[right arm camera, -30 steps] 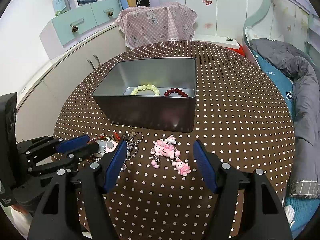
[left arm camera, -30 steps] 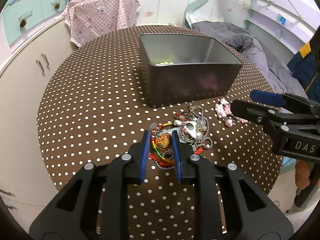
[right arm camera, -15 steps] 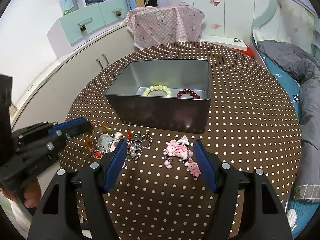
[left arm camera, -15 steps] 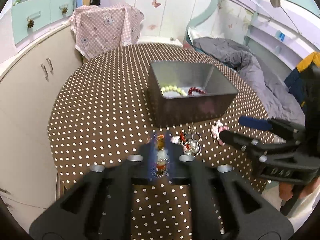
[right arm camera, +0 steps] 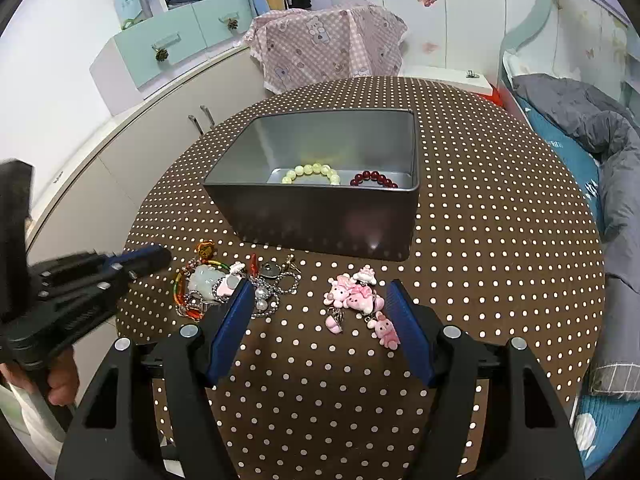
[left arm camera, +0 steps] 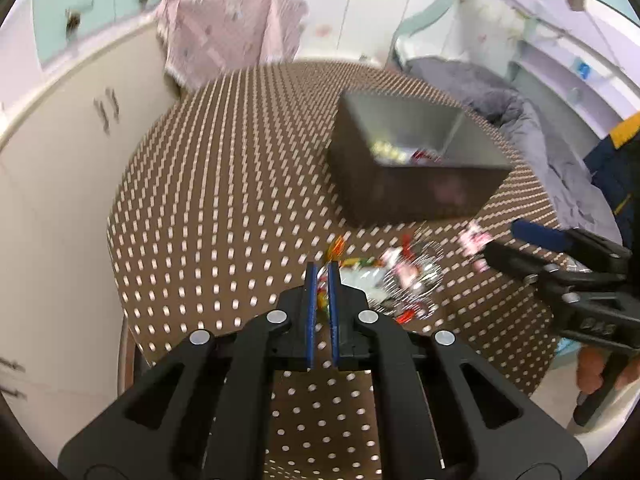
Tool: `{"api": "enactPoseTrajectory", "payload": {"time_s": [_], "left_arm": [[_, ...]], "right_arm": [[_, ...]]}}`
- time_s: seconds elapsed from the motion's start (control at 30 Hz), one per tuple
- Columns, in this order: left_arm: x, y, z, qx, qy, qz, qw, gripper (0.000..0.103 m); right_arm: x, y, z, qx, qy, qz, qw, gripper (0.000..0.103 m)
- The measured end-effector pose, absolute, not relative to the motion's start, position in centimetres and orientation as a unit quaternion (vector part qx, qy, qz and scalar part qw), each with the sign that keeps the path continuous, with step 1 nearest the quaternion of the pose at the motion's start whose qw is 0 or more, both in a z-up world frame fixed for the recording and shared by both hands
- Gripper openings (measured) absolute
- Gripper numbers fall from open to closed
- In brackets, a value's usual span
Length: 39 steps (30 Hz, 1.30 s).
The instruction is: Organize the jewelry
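My left gripper (left arm camera: 320, 274) (right arm camera: 162, 256) is shut, and a bit of the coloured cord bracelet (right arm camera: 180, 288) shows pinched between its blue pads. That cord is part of a tangle with a pale charm (right arm camera: 204, 280) and silver chains (right arm camera: 276, 280) on the dotted table (right arm camera: 480, 240). My right gripper (right arm camera: 320, 292) (left arm camera: 508, 242) hangs open and holds nothing; below it, the pink charms (right arm camera: 354, 300) lie on the table. Behind them stands the grey tin box (right arm camera: 320, 220) (left arm camera: 400, 196), holding a pale green bead bracelet (right arm camera: 312, 171) and a dark red one (right arm camera: 374, 179). The left wrist view is blurred.
The round table's edge runs close on the near and left sides. A white cabinet (right arm camera: 160, 128) curves along the left. A pink checked cloth (right arm camera: 328, 48) drapes something at the back. A bed with a grey duvet (right arm camera: 580, 112) lies to the right.
The left gripper's jaws closed around the coloured cord and the gripper drew back a little from the tin. The right gripper and the pink charms stayed where they were.
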<state>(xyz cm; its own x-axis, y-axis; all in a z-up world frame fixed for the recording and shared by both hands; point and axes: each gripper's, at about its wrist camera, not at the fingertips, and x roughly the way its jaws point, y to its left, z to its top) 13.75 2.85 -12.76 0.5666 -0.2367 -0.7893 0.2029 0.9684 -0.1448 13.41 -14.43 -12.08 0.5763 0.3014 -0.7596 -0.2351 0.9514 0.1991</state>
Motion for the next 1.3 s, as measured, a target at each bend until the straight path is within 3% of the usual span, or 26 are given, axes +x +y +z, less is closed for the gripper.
{"api": "enactPoseTrajectory", "payload": {"time_s": [0.8, 0.83, 0.87, 0.9, 0.93, 1.2, 1.3], "left_arm": [[16.0, 2.8, -12.1, 0.003, 0.486, -0.133, 0.864, 0.006], [16.0, 2.7, -12.0, 0.006, 0.486, -0.133, 0.864, 0.012], [15.9, 2.6, -11.9, 0.009, 0.486, -0.135, 0.863, 0.024], [15.8, 2.6, -11.9, 0.004, 0.484, -0.139, 0.864, 0.063], [15.8, 2.7, -11.6, -0.009, 0.476, -0.145, 0.867, 0.073], [17.1, 2.1, -12.6, 0.01, 0.466, -0.136, 0.874, 0.071], [17.8, 1.5, -14.2, 0.032, 0.484, -0.126, 0.865, 0.044]], "right_arm": [[14.4, -13.4, -12.4, 0.029, 0.446, 0.153, 0.881, 0.065], [14.4, -13.5, -12.4, 0.03, 0.446, 0.152, 0.882, 0.065], [14.5, -13.6, -12.3, 0.031, 0.445, 0.151, 0.882, 0.065], [14.6, -13.7, -12.3, 0.031, 0.445, 0.15, 0.882, 0.065], [14.7, -13.8, -12.4, 0.032, 0.446, 0.149, 0.882, 0.065], [14.8, -14.2, -12.5, 0.032, 0.448, 0.149, 0.881, 0.065], [14.8, -14.5, -12.6, 0.032, 0.449, 0.147, 0.881, 0.065]]}}
